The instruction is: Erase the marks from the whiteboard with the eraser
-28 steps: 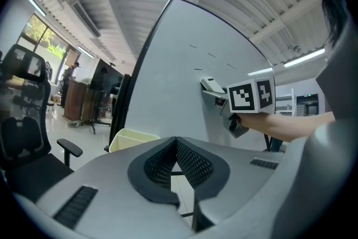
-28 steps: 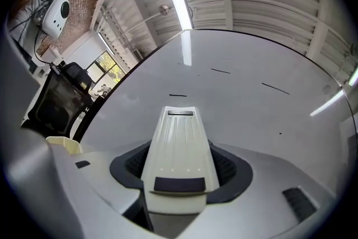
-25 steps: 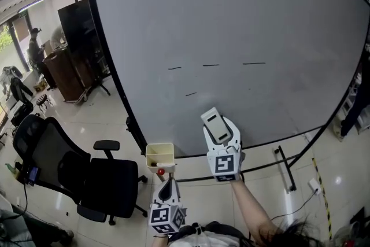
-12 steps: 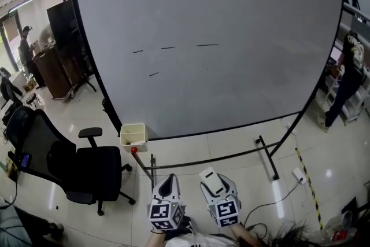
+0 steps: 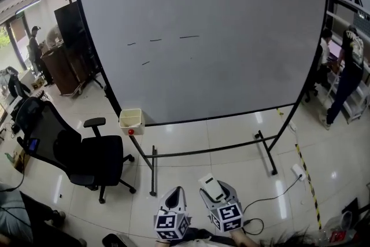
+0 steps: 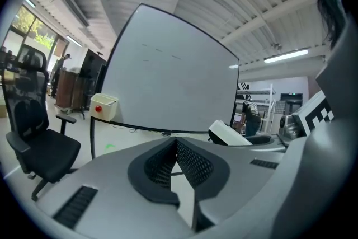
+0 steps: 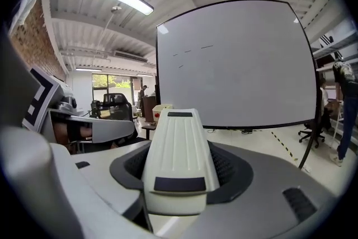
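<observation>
My right claw (image 7: 179,168) grips the eraser (image 7: 178,143), well apart from the whiteboard (image 7: 240,64) at twelve o'clock. Only the left gripper view plainly shows my left claw (image 6: 174,155) closed, empty.

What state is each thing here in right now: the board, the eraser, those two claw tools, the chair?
whiteboard: upright on its stand, four short dark marks not yet erased.
eraser: clamped in the right gripper, far from the whiteboard.
right gripper: shut on the eraser.
left gripper: shut, empty.
office chair: unoccupied.
</observation>
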Tool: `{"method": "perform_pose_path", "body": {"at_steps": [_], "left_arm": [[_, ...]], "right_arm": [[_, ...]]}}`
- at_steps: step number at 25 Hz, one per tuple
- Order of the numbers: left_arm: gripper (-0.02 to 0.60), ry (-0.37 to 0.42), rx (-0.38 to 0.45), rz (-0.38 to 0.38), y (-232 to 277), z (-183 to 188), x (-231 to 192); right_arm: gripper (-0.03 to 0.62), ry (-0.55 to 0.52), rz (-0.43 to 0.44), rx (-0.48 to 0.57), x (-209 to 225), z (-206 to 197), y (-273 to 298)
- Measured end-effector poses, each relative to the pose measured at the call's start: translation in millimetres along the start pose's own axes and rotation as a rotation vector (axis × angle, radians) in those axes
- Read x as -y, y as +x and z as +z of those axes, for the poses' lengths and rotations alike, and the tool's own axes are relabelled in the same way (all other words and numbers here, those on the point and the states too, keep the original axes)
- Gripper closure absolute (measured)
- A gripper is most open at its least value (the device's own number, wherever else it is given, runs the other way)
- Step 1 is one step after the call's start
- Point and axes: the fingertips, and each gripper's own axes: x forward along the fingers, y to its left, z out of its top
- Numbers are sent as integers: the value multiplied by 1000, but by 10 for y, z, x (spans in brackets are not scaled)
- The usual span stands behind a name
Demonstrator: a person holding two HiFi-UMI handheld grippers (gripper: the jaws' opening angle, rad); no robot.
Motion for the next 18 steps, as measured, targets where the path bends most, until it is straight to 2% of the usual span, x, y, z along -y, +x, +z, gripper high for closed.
{"method": "perform_pose_path", "body": {"at_steps": [6,18], "left_arm": [[604,-3,4,-2,-142,22,54],[604,6,15,-16,-304,118,-29]], "right_arm": [[321,-6,43,-6,-228,-20,-138],[322,-13,16,0,-395,15,-197]]}}
